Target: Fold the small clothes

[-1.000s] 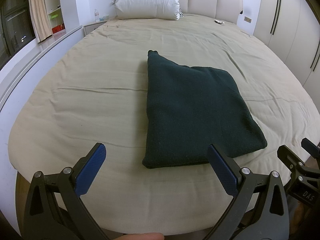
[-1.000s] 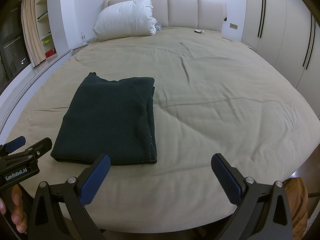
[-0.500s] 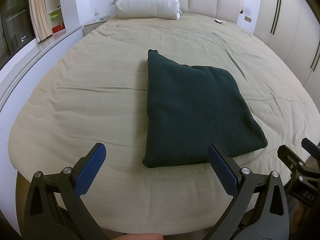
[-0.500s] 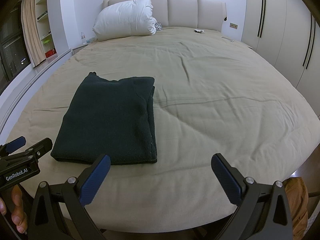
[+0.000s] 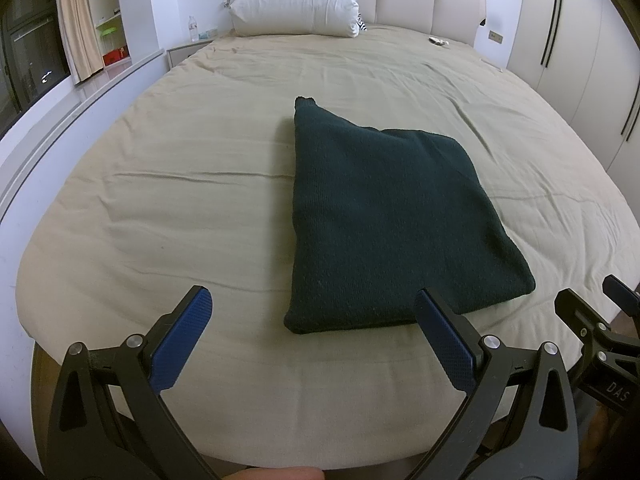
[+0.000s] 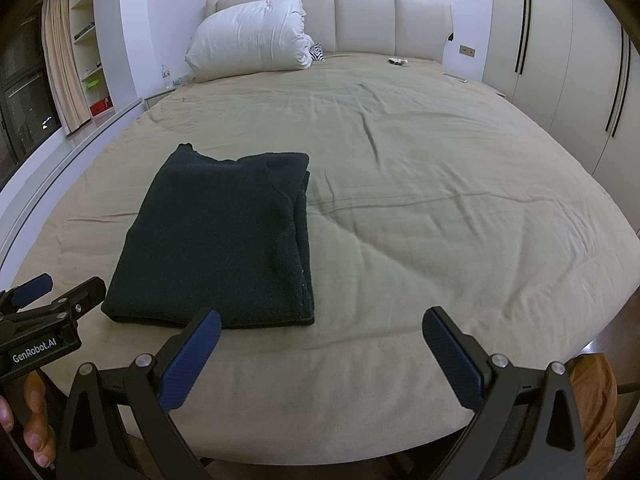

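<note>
Now, left gripper [image 5: 312, 334] and right gripper [image 6: 320, 346] level, fingers wide, near folded dark garment [image 5: 384, 220]

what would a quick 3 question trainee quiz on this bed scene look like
1. True or false: the left gripper is shut on the dark green garment.
2. Multiple choice: where does the white pillow sit? A) at the foot of the bed B) against the headboard C) on the floor
3. Fill in: the garment lies folded on the beige ____, and the right gripper holds ____.

Key
1. False; its jaws are apart and off the cloth.
2. B
3. bedcover; nothing, its jaws stand wide open.
</note>
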Tool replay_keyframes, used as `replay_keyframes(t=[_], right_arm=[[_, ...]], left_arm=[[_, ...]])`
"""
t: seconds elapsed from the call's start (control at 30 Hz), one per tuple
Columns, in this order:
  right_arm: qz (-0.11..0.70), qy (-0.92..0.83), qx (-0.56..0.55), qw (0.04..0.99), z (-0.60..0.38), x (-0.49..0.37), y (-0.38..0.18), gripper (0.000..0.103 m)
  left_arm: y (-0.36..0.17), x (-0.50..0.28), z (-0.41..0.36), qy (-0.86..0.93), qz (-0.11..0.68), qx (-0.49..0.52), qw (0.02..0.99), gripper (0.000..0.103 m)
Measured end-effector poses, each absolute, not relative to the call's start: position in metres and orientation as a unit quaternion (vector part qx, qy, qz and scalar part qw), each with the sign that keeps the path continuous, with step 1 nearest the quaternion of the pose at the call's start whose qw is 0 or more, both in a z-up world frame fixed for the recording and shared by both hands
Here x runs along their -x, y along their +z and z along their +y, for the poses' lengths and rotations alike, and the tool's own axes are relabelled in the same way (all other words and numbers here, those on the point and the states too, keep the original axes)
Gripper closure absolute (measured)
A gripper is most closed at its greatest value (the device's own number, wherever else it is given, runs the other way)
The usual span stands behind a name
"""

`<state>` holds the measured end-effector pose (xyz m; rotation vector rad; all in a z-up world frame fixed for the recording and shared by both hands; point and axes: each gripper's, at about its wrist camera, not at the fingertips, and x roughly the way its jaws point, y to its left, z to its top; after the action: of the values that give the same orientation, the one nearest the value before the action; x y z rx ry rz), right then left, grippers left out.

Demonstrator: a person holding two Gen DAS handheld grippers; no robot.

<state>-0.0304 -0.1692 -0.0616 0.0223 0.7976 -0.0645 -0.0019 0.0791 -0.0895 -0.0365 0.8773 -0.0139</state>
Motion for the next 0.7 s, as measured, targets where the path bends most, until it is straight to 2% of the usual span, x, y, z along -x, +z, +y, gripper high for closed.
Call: replay_keyframes(t=[0.7], right_arm=[[0.389, -0.031, -0.011, 0.921, -0.168, 0.0309, -0.0616, 0.0]], left_arm=[[-0.0914, 0.0007, 0.0849, -0.009, 0.429, 0.015, 0.903, 0.0]])
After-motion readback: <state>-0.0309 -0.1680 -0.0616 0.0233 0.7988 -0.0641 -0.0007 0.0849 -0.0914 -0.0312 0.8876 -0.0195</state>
